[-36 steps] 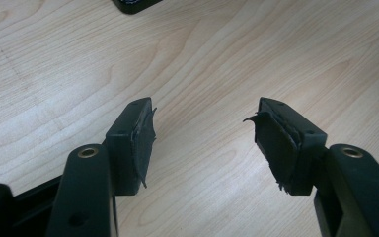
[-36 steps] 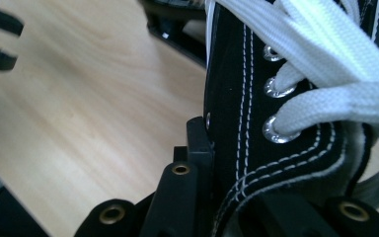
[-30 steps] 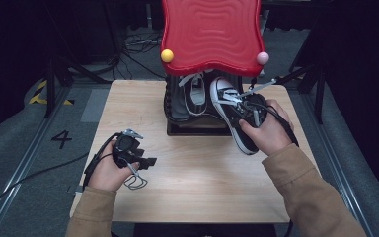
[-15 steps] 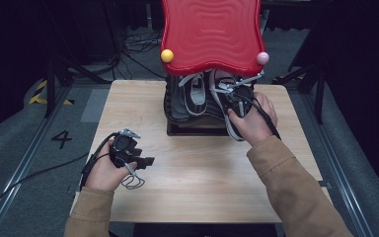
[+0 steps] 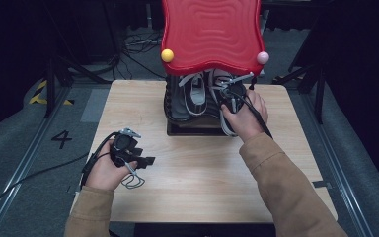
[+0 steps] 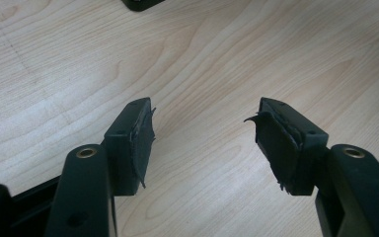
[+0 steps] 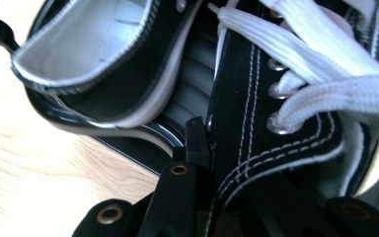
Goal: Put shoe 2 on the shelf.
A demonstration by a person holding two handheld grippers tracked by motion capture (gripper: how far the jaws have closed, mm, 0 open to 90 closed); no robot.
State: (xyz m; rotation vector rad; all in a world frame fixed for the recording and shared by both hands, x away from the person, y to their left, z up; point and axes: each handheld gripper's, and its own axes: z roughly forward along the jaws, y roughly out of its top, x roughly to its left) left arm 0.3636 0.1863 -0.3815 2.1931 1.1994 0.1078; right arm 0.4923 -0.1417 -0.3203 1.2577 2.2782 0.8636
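Observation:
A black sneaker with white laces [image 7: 276, 98] is clamped by its laced side flap in my right gripper [image 7: 227, 148], which is shut on it. In the high view that held sneaker [image 5: 228, 126] lies partly under the red wavy top [image 5: 212, 34] of a black rack, with my right gripper [image 5: 229, 94] over it. A second matching sneaker [image 5: 196, 94] sits beside it on the rack, its open collar [image 7: 103, 64] close at the left. My left gripper [image 5: 145, 162] rests low over the table's front left, jaws open and nothing between them [image 6: 205, 133].
The rack's black base [image 5: 192, 129] stands at the far middle of the light wooden table [image 5: 202, 187]. A yellow ball [image 5: 167, 55] and a pink ball [image 5: 262, 58] mark the red top's corners. Cables and stands lie on the floor beyond.
My right hand has carried the sneaker left and farther away, from the rack's right side to under the red top beside the other sneaker. The left hand stayed put.

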